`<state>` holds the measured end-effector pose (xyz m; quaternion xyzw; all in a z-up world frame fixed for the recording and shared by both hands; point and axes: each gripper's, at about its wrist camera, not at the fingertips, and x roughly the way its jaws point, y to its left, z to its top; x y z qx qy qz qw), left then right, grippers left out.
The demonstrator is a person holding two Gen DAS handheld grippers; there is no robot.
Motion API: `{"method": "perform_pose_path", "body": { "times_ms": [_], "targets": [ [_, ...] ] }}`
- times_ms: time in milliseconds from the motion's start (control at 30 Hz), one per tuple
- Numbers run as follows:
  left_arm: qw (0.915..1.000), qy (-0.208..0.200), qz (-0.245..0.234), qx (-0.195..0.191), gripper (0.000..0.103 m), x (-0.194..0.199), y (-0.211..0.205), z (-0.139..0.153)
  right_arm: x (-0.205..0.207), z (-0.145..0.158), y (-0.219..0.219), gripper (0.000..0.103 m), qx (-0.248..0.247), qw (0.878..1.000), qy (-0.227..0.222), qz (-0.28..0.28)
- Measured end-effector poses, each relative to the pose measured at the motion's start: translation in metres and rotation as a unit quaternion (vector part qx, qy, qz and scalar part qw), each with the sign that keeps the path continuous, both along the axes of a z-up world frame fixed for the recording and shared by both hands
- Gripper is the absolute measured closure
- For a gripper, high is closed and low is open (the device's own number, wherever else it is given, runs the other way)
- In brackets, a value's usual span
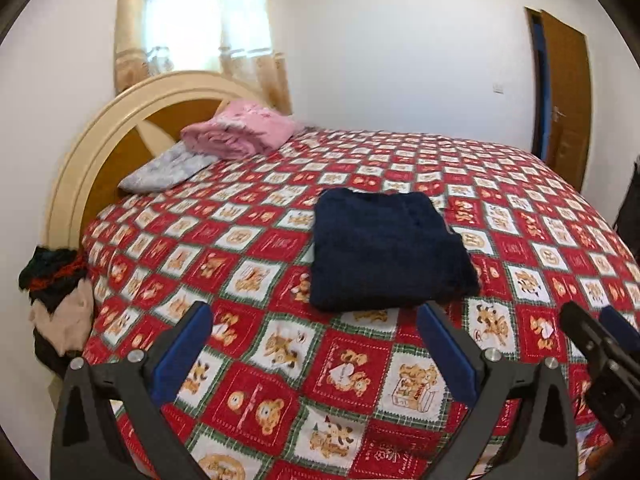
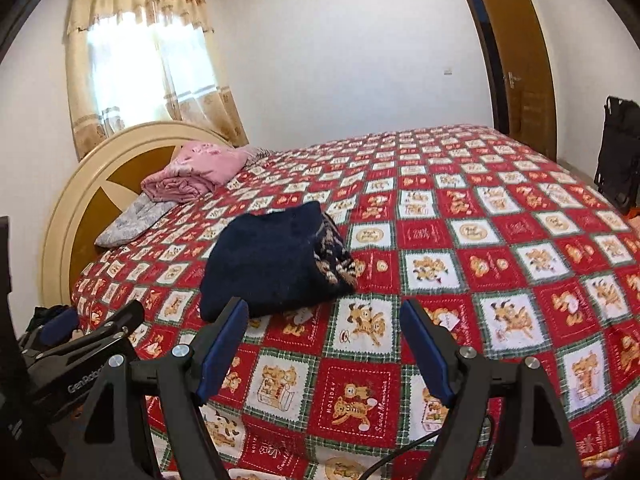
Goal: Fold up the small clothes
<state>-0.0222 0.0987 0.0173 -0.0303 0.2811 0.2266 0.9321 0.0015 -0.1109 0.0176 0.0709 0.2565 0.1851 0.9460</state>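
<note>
Hovering both grippers, left gripper (image 1: 316, 334) and right gripper (image 2: 322, 332), wide open and empty; I could snag the folded navy garment (image 1: 384, 248) and undo it.

The dark blue sweater (image 1: 384, 248) looks fuzzy and soft. The bedspread (image 1: 256, 396) is printed cloth. The headboard (image 2: 100, 184) is shiny wood.

Bed (image 2: 500, 208): near edge cut off by the lower frame in both views.
Navy jumper (image 2: 272, 260): folded, inner layers hidden; patterned side shows only in the right view.
Heap of clothes (image 1: 56, 300) beside the bed's head corner: items too jumbled to tell.
Grey pillow (image 1: 168, 168): partly under the pink blanket (image 1: 240, 132).
</note>
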Motion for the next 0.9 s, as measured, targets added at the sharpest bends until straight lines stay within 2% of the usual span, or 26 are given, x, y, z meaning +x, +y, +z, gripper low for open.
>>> {"method": "perform_pose_path", "body": {
  "times_ms": [133, 233, 300, 400, 433, 467, 533, 733, 900],
  "targets": [
    [0.9993, -0.001, -0.016, -0.034, 0.0, -0.003, 0.002, 0.003, -0.012, 0.016, 0.001, 0.022, -0.021, 0.999, -0.034, -0.009],
    [0.9966, 0.004, -0.034, -0.075, 0.0, -0.003, 0.004, 0.003, -0.019, 0.025, -0.001, 0.022, -0.012, 0.999, -0.04, -0.001],
    [0.9956, 0.004, -0.038, -0.086, 0.0, -0.006, 0.002, 0.002, -0.024, 0.029, -0.002, 0.022, -0.011, 0.999, -0.047, -0.002],
    [0.9961, -0.005, -0.046, -0.075, 0.0, -0.01, -0.007, 0.005, -0.031, 0.036, -0.007, 0.021, -0.017, 0.998, -0.065, -0.015],
    [0.9966, -0.008, -0.047, -0.067, 0.0, -0.011, -0.01, 0.008, -0.032, 0.037, -0.008, 0.019, -0.018, 0.997, -0.068, -0.018],
    [0.9969, -0.014, -0.049, -0.061, 0.0, -0.013, -0.012, 0.011, -0.031, 0.04, -0.008, 0.012, -0.023, 0.997, -0.072, -0.023],
    [0.997, -0.029, -0.051, -0.051, 0.0, -0.018, -0.015, 0.016, -0.033, 0.046, -0.009, 0.009, -0.031, 0.996, -0.083, -0.029],
    [0.9969, -0.06, -0.049, -0.014, 0.0, -0.025, -0.021, 0.03, -0.037, 0.059, -0.005, 0.008, -0.048, 0.993, -0.104, -0.037],
    [0.996, -0.081, -0.037, -0.011, 0.0, -0.03, -0.011, 0.04, -0.034, 0.067, -0.001, 0.008, -0.046, 0.994, -0.1, -0.028]
  ]
}}
